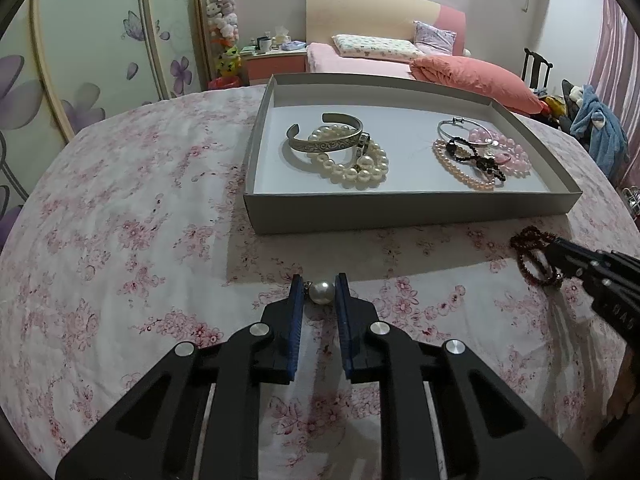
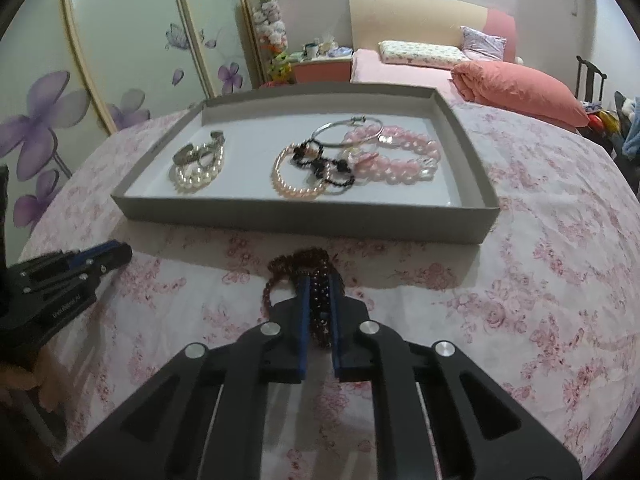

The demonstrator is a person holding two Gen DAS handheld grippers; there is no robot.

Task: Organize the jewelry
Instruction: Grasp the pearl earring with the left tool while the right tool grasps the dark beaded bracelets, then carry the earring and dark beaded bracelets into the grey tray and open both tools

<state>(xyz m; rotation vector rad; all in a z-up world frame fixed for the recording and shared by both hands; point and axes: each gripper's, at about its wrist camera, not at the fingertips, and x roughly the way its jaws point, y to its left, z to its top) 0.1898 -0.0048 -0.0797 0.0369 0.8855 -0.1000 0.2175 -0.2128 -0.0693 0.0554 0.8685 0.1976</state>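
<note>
Left claw [image 1: 320, 292] pinches a pearl piece [image 1: 322, 292], right claw [image 2: 320, 292] clamps dark red beads [image 2: 304, 268], both bound for the tray [image 1: 400, 210] at twelve o'clock.

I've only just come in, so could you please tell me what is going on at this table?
A person is sorting jewelry with two handheld claws. The left claw is shut on a pearl pendant just above the floral tablecloth, and the right claw is shut on a dark red bead bracelet. Ahead of both, the grey tray already holds two clusters of bracelets and bangles.
</note>
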